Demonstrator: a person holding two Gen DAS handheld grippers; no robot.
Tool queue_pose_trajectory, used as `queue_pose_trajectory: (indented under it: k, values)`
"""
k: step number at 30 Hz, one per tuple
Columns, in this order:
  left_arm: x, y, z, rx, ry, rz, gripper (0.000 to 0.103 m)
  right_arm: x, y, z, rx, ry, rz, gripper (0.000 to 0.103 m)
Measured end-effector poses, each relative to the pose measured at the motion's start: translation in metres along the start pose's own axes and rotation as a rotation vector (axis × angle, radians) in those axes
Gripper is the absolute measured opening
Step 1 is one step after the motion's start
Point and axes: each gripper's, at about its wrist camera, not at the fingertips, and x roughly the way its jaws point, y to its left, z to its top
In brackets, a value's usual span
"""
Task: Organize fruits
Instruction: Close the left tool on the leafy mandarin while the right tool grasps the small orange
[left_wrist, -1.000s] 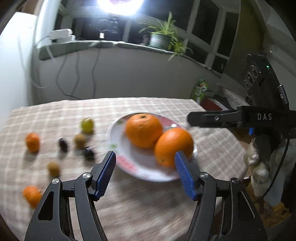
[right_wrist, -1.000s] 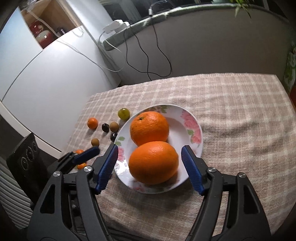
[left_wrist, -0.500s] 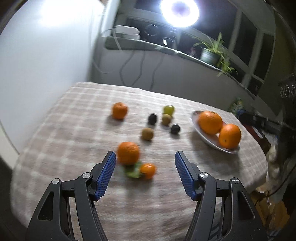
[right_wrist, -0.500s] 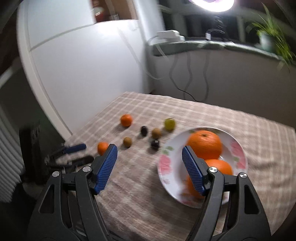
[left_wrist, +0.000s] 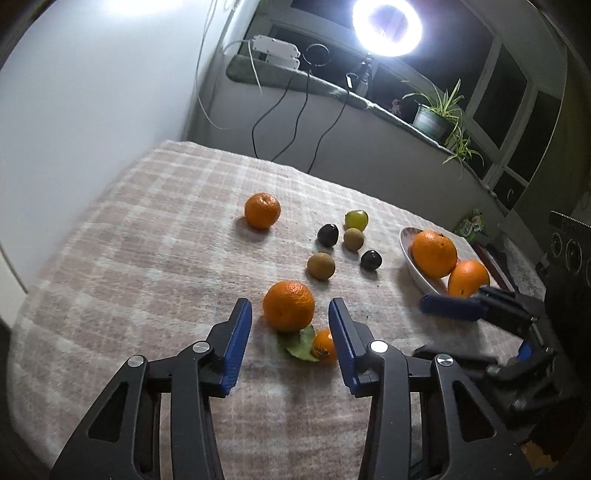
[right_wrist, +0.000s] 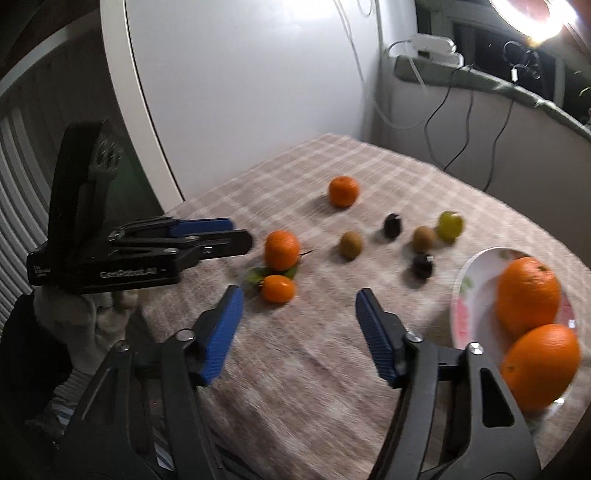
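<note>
My left gripper hovers low over the checked cloth, its jaws closing. A leafy tangerine sits just beyond its blue fingertips, untouched. A small orange fruit lies by the right finger. From the right wrist view, the left gripper ends just left of that tangerine. My right gripper is closing too, with only bare cloth between its jaws. The flowered plate at the right holds two big oranges.
Another tangerine lies farther back. Two dark fruits, two brown ones and a green one are scattered between it and the plate. A white wall stands left; cables hang behind the table.
Both grippers have swung away from the plate toward the loose fruits on the left. The left jaws have narrowed in front of the leafy tangerine, and the right jaws have narrowed slightly.
</note>
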Motion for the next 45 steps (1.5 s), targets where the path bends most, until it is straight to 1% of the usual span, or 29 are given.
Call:
queue_pose_trajectory:
  k: [2,5,8,16,20,24,27,29,39,45]
  values:
    - [0.005,0.0,0.001,-0.001,0.015,-0.018,0.041,0.01,0.004,0.0,-0.006,0.017,0.016,0.056]
    - [0.011,0.002,0.003,-0.008,0.025,-0.025,0.041,0.023,0.011,0.001,-0.032,0.04,0.025,0.051]
    - [0.014,0.004,0.005,-0.012,0.032,-0.024,0.041,0.034,0.015,0.002,-0.053,0.057,0.015,0.05]
    - [0.025,0.009,0.006,-0.022,0.062,-0.041,0.041,0.052,0.013,0.006,-0.048,0.089,0.013,0.048]
    - [0.03,0.008,0.007,-0.026,0.073,-0.055,0.041,0.057,0.01,0.007,-0.034,0.1,0.019,0.042]
    - [0.035,0.009,0.007,-0.028,0.086,-0.052,0.041,0.062,0.011,0.007,-0.038,0.107,0.017,0.04]
    - [0.038,0.011,0.005,-0.032,0.094,-0.047,0.039,0.065,0.012,0.005,-0.049,0.114,0.01,0.034]
    - [0.039,0.012,0.005,-0.035,0.095,-0.05,0.037,0.065,0.012,0.004,-0.047,0.115,0.011,0.034]
    - [0.035,0.014,0.006,-0.048,0.075,-0.05,0.036,0.063,0.008,0.004,-0.03,0.104,0.013,0.032]
    - [0.025,0.015,0.009,-0.057,0.049,-0.047,0.036,0.052,0.005,0.002,-0.019,0.086,0.012,0.032]
